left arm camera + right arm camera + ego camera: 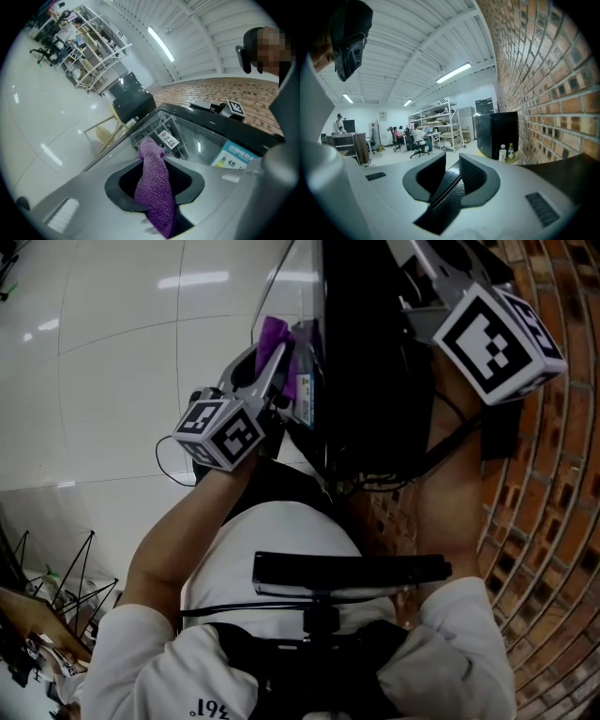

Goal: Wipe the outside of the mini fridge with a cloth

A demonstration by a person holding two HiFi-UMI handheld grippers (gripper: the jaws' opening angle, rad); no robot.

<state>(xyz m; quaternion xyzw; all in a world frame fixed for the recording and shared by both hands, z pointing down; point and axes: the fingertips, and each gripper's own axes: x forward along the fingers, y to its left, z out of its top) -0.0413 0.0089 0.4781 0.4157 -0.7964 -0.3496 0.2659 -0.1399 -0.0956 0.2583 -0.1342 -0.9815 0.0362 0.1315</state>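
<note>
The black, glass-fronted mini fridge (375, 362) is seen at 12 o'clock, with a brick wall (553, 521) at 3 o'clock. The purple cloth (152, 164) is pinched in the left gripper (154, 185) beside the fridge glass. The right gripper (451, 160) is closed narrowly on the fridge's black edge. Glossy white floor (112, 381) is spread at 9 o'clock.

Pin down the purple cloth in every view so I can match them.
Head view: purple cloth upper centre, in the left gripper.
Left gripper view: lower centre, pinched between the jaws.
Right gripper view: not in it.
Shared landmark: the brick wall, in all three.
</note>
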